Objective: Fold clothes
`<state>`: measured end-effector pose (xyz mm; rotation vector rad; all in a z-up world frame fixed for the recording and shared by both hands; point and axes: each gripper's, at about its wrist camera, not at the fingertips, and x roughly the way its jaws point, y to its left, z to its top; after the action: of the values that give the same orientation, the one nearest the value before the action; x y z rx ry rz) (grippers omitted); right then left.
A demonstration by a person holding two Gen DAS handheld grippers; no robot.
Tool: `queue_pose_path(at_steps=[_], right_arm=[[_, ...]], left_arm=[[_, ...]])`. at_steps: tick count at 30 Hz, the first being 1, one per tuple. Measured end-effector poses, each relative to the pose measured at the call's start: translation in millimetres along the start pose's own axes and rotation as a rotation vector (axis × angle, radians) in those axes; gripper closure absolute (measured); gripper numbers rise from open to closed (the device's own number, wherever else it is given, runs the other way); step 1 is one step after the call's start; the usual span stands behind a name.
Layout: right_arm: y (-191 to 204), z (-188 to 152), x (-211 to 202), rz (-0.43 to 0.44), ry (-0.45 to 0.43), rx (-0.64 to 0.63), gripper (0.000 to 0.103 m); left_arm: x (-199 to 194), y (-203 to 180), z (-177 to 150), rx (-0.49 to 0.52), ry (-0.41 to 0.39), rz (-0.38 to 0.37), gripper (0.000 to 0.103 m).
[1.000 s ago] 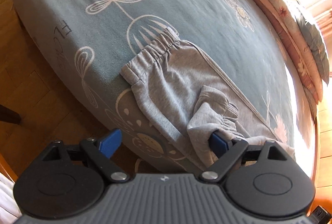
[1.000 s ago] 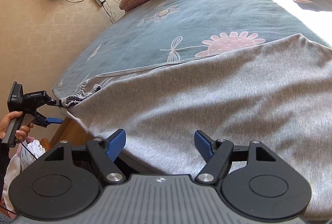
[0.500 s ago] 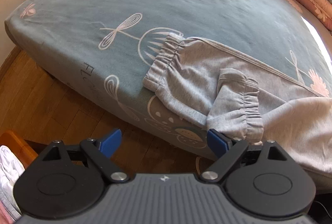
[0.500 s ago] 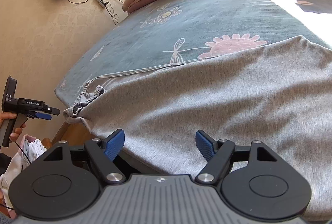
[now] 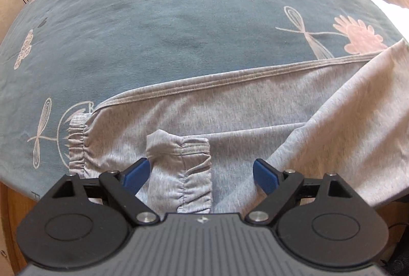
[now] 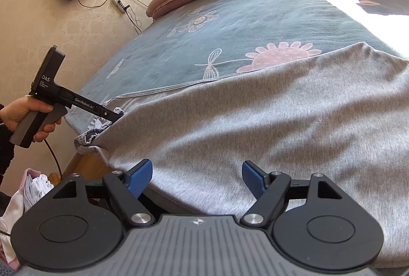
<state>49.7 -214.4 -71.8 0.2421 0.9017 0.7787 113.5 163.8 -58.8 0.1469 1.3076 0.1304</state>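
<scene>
Item: grey trousers [image 5: 230,107], cuff [image 5: 184,168] lower centre between your wide-open, empty left gripper [image 5: 202,171] jaws; a shallow pinch risks slipping.

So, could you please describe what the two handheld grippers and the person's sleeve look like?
Each gripper, left gripper and right gripper, has ribbed blue fingers on black linkage arms with silver pivot pins, two round black discs and a ridged grey body. From the side, the left one shows a grey and black pistol handle, white "DAS" and "GenRobot.AI" lettering and a black cable. The sleeve is dark and fuzzy.
</scene>
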Motion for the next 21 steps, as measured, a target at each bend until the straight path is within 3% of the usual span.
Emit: queue_pose_path(at_steps=[5,10,19,21], right_arm=[[-10.3,-1.2,-0.4,0.012,-0.007,0.03,0.022],[-21.7,-3.1,-0.4,0.015,-0.009,0.063,0.022],[-40.7,-4.4,-1.5,0.024,-0.017,0.121,0.022],[-42.2,-5.0,-0.9,0.031,-0.015,0.126,0.022]], left_arm=[[24.0,-13.6,6.2,0.097,0.121,0.148,0.015],[24.1,-12.7,5.2,0.13,0.155,0.233,0.014],[3.5,21.4,-9.4,0.077,0.143,0.273,0.014],[2.9,36.5,-12.9,0.017,0.128,0.153,0.015]])
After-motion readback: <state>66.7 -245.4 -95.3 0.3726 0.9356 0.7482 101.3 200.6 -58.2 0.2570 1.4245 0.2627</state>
